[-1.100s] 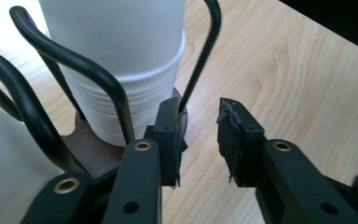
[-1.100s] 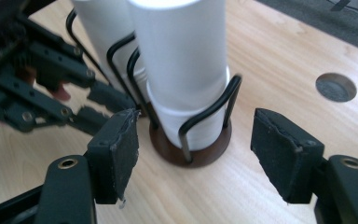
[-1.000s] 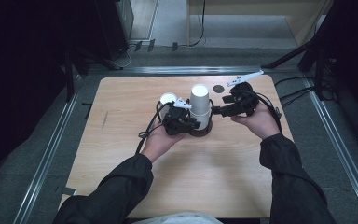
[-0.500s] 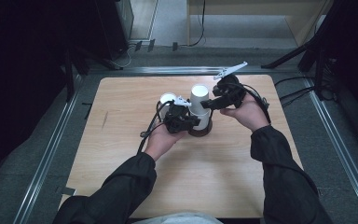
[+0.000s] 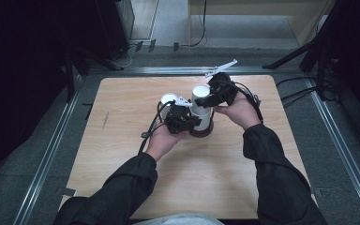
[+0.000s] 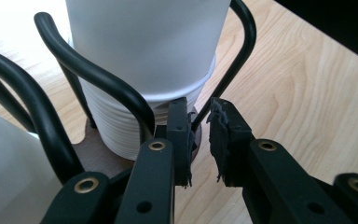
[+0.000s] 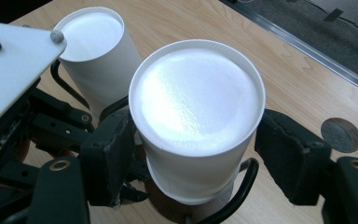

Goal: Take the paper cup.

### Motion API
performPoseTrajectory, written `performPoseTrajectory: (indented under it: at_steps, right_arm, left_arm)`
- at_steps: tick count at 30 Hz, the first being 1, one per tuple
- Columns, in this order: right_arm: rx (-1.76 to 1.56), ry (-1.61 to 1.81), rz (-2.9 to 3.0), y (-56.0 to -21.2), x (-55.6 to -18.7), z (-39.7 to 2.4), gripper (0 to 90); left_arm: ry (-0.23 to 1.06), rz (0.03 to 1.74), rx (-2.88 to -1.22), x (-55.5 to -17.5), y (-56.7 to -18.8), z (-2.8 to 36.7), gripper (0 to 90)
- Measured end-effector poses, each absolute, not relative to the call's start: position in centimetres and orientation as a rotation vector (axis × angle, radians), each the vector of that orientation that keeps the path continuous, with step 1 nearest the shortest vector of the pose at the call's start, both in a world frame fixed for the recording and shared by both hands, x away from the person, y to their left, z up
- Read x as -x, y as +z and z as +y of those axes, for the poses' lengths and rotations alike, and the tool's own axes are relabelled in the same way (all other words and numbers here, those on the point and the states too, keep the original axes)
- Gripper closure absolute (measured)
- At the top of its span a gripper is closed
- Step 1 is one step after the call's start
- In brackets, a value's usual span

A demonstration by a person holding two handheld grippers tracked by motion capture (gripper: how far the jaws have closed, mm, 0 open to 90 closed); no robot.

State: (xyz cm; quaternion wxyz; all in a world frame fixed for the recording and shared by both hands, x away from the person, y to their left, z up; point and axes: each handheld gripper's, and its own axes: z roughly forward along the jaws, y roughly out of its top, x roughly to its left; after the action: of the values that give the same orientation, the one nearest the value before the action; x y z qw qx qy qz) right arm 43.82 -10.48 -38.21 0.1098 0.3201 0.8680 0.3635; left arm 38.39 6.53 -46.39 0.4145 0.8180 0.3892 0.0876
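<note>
left gripper [image 6: 198, 135]: clamped on the wire holder [image 6: 98, 79], steadying it.
right gripper [image 7: 193, 154]: jaws have just been closing around the top cup [image 7: 196, 107], not yet pressing.

A lab: a bare wooden surface [image 5: 122, 140] framed by metal rails [image 5: 47, 154], cables [image 5: 304, 93] on grey floor [image 5: 23, 164].
</note>
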Motion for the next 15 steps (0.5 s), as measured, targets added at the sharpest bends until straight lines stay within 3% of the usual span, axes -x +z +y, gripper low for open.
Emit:
performPoseTrajectory:
  at_steps: [15]
  right_arm:
    - [-0.96, 1.019, 2.564, -37.79, -43.64, -10.31, 33.6]
  left_arm:
    - [0.206, 0.981, -2.059, -38.43, -46.5, 6.48, 78.8]
